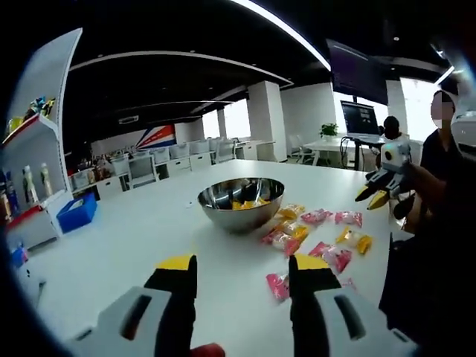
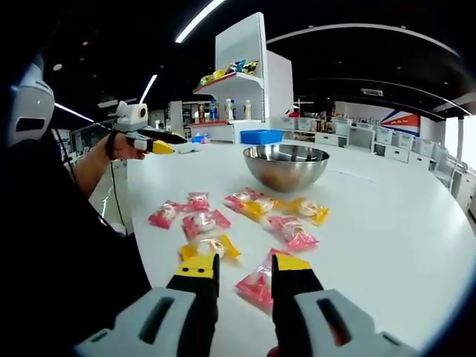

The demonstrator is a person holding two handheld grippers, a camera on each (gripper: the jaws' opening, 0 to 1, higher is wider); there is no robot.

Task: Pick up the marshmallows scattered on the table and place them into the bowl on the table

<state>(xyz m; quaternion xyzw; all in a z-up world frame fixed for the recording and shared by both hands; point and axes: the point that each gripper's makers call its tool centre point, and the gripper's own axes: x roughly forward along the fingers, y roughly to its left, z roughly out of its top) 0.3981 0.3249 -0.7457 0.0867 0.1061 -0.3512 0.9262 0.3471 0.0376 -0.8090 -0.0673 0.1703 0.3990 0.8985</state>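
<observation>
White table [image 1: 149,223] [image 2: 387,223], big and round-edged, in an open office. Steel bowl [image 1: 240,201] [image 2: 286,165] sits on it near the middle. Left gripper view shows something yellow and orange inside the bowl, likely a few marshmallows already dropped in; can't count them.

Most of the job is left. A scatter of wrapped marshmallows [image 1: 316,234] [image 2: 245,216], pink and yellow packets, lies on the table between the bowl and the person. Roughly ten loose, none touching the bowl as far as I can tell. So early stage by my read.

Right gripper [image 2: 245,268]: jaws part open with a narrow gap, yellow tips low near the table. A pink packet [image 2: 256,286] lies in the gap, partly hidden by the jaw tips. A yellow packet [image 2: 210,248] is just beyond the left jaw tip. Not clamped yet as far as I can see; the jaws stand either side of the pink one, contact unclear. The bowl is well beyond, straight ahead.

Left gripper [image 1: 242,269]: jaws wide apart, holding nothing, over bare table. The nearest packet is a pink one [image 1: 278,285] just inside the right jaw tip; the bowl is straight ahead, near.

The left gripper also shows in the right gripper view [image 2: 160,143], held out at the far left above the table edge.
</observation>
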